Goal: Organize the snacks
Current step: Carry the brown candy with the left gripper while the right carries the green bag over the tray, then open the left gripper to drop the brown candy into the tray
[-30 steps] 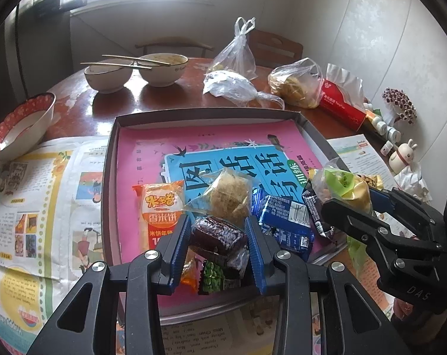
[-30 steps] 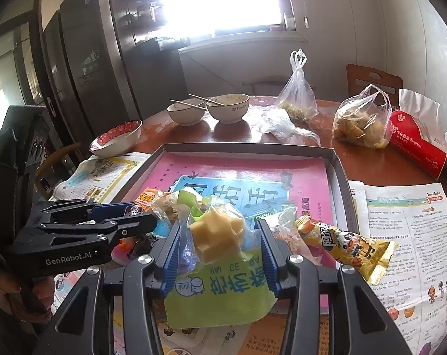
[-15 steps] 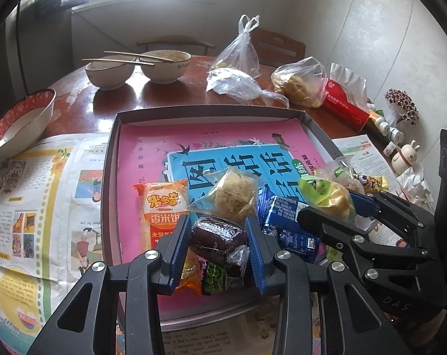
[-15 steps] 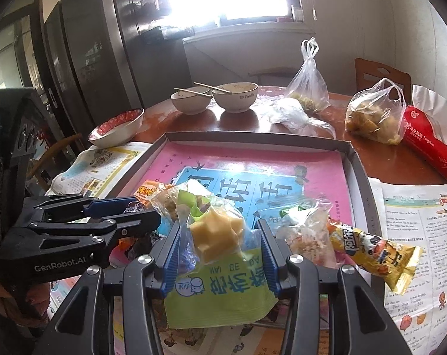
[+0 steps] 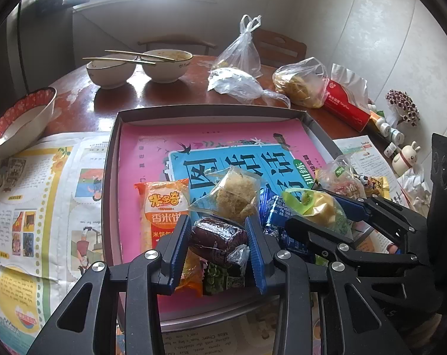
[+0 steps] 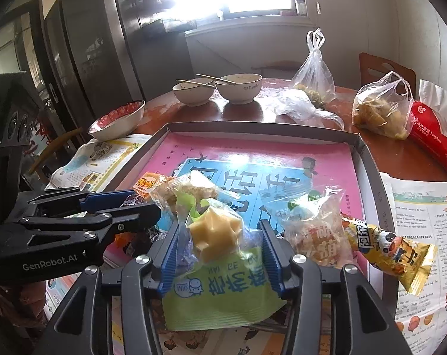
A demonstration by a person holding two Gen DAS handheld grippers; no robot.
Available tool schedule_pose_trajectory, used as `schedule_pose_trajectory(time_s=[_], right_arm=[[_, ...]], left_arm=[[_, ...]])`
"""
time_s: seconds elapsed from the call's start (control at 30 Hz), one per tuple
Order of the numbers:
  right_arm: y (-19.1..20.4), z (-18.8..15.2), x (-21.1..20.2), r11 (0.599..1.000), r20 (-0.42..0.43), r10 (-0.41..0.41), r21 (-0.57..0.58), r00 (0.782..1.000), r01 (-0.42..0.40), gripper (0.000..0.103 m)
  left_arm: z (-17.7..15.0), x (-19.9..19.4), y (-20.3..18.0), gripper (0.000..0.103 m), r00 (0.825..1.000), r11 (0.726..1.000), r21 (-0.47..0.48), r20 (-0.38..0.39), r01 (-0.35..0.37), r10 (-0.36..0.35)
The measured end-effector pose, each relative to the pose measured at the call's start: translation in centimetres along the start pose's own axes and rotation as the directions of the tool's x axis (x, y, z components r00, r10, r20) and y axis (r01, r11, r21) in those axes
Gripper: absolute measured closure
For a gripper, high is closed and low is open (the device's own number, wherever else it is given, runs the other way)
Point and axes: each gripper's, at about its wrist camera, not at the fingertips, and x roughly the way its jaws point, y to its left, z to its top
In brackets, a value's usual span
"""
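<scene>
My left gripper (image 5: pixel 218 230) is shut on a dark brown wrapped snack (image 5: pixel 219 238) above the near edge of the grey tray (image 5: pixel 111 159) with its pink lining. My right gripper (image 6: pixel 220 233) is shut on a green packet with a yellow star-shaped cake (image 6: pixel 216 233), seen also in the left wrist view (image 5: pixel 318 207), over the tray's near right part. In the tray lie an orange rice-cracker pack (image 5: pixel 161 207), a clear-wrapped floss cake (image 5: pixel 236 192) and a blue packet (image 5: pixel 275 213). A clear red-printed packet (image 6: pixel 318 233) and a yellow packet (image 6: pixel 389 251) lie at the tray's right edge.
Newspaper (image 5: pixel 31 207) covers the table left and right of the tray. Behind stand two bowls with chopsticks (image 5: pixel 140 65), a red-rimmed bowl (image 5: pixel 19 118), plastic bags (image 5: pixel 300 82), a red tissue pack (image 5: pixel 344 103) and small figurines (image 5: pixel 403 156).
My right gripper has carried the green packet leftward, from beside the tray's right edge to over the tray next to my left gripper. My left gripper barely moved.
</scene>
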Motion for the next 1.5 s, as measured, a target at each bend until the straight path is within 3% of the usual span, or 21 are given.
schedule_pose_trajectory(time_s=[0.67, 1.0, 1.13, 1.5], right_arm=[[0.4, -0.5, -1.3, 1.0, 0.018, -0.014, -0.021, 1.0, 0.015, 0.043], [0.2, -0.6, -2.0, 1.0, 0.025, -0.015, -0.013, 1.0, 0.015, 0.039], [0.2, -0.6, -2.1, 1.0, 0.03, -0.018, -0.011, 0.999, 0.018, 0.039], [0.1, -0.7, -2.4, 1.0, 0.034, -0.024, -0.01, 0.999, 0.025, 0.038]], left_arm=[[0.0, -0.1, 0.1, 0.064, 1.0, 1.0, -0.001, -0.003, -0.001, 0.001], [-0.2, -0.5, -0.3, 0.056, 1.0, 1.0, 0.008, -0.003, -0.005, 0.005], [-0.3, -0.6, -0.5, 0.046, 1.0, 1.0, 0.01, -0.002, -0.001, 0.001], [-0.2, -0.9, -0.6, 0.045, 1.0, 1.0, 0.009, 0.003, -0.004, 0.004]])
